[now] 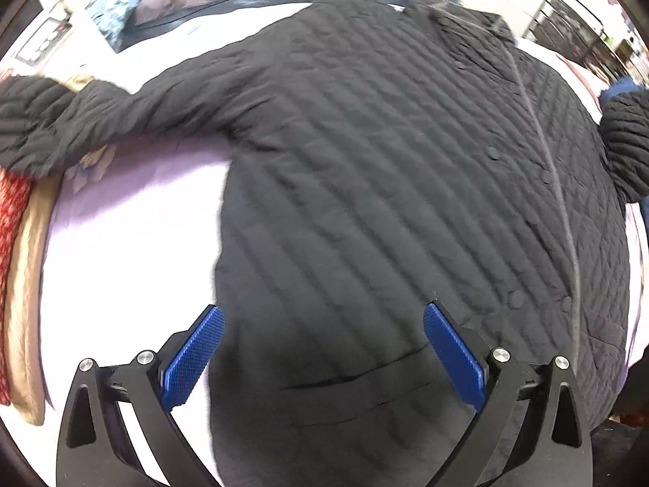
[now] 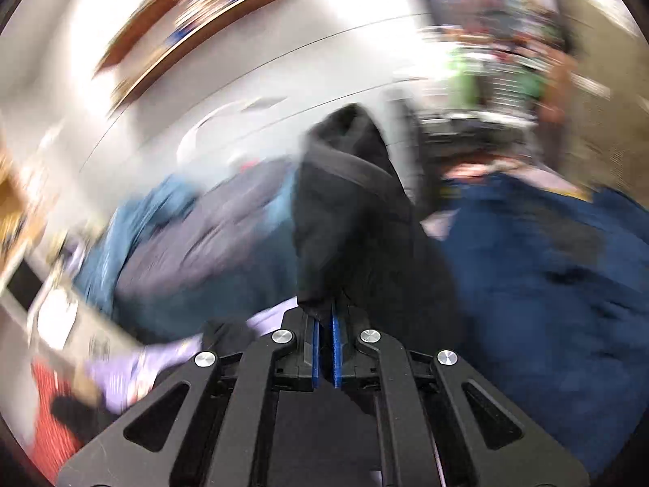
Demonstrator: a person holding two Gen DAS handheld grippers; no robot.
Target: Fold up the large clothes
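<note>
Quilted black jacket (image 1: pixel 385 186) lies spread front-up on a pale lilac sheet (image 1: pixel 134 243). Left gripper (image 1: pixel 322 349) hovers over its near hem, jaws wide apart and holding nothing. Right gripper (image 2: pixel 323 349) has its jaws pinched on a fold of black fabric (image 2: pixel 349 211), lifted amid blur.

Bright overexposed whites, fisheye-bent edges, heavy motion blur in right view

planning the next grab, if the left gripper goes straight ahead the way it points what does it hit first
Most likely the black quilted jacket: the open left gripper points straight at its lower front panel, spread flat, with nothing in between. Depth is hard to judge.
</note>
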